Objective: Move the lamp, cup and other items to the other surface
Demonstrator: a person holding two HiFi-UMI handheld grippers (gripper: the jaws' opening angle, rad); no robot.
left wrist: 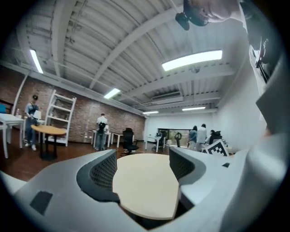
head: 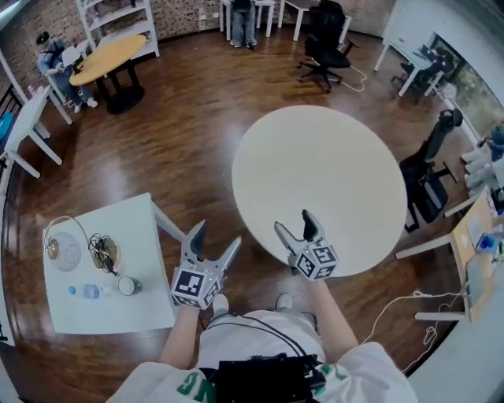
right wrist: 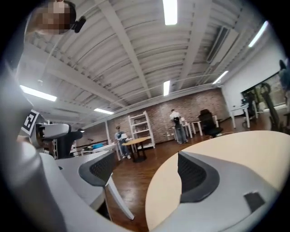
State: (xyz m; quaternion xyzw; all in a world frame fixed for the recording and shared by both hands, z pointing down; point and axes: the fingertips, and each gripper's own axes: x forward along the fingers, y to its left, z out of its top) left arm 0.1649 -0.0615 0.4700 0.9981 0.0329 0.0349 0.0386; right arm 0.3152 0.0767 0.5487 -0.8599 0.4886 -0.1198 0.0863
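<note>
On the small white square table (head: 134,228) at the lower left stand a lamp with a round clear shade (head: 64,252), a tangle of black cable (head: 101,250), a lying clear bottle (head: 85,291) and a white cup (head: 127,286). The round beige table (head: 315,173) in the middle is bare. My left gripper (head: 216,238) hangs open and empty over the floor between the two tables. My right gripper (head: 294,222) is open and empty at the round table's near edge. In the left gripper view the left gripper (left wrist: 142,167) frames the round table (left wrist: 145,186). The right gripper (right wrist: 145,174) points along the round table's rim (right wrist: 181,181).
Dark wood floor lies between the tables. Black office chairs (head: 327,39) (head: 425,177) stand behind and right of the round table. A yellow round table (head: 106,59), white shelves (head: 118,20) and people are far off. A white cable (head: 409,311) runs on the floor at the right.
</note>
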